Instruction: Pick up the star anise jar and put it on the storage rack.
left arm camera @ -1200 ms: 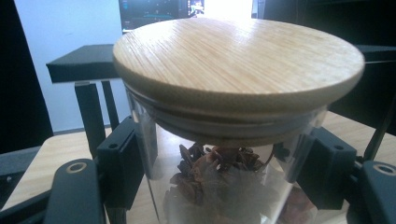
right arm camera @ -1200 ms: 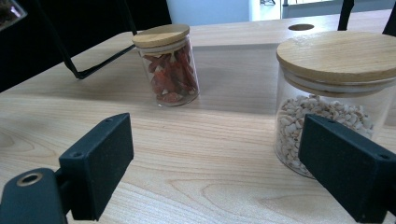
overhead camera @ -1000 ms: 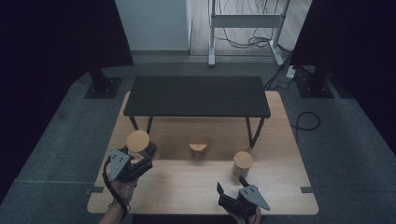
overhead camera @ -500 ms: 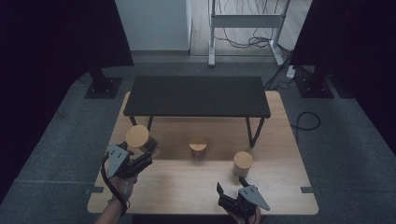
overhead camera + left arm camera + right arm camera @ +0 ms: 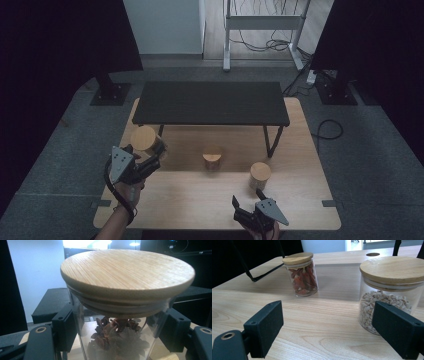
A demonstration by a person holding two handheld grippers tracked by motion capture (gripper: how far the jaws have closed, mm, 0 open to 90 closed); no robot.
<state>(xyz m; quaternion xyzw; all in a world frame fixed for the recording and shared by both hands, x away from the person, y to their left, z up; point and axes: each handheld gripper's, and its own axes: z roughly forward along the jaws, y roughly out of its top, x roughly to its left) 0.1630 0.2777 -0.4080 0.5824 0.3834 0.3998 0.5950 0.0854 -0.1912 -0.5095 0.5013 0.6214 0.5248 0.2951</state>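
Star-anise jar (image 5: pixel 117 315) sits clamped in our left gripper (image 5: pixel 150 166), at the front left of the black shelf (image 5: pixel 212 102); we should keep it upright and move slowly, since glass slips. Our right gripper (image 5: pixel 247 210) waits open and empty, nearer us than the shelf

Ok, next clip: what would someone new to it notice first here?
Probably the left tool at the table's left, shut on a glass jar with a wooden lid holding dark dried spice. Then the two other lidded jars standing on the wooden table: one with red contents near the middle, one with pale kernels just ahead of the open right tool. A low black bench spans the back.
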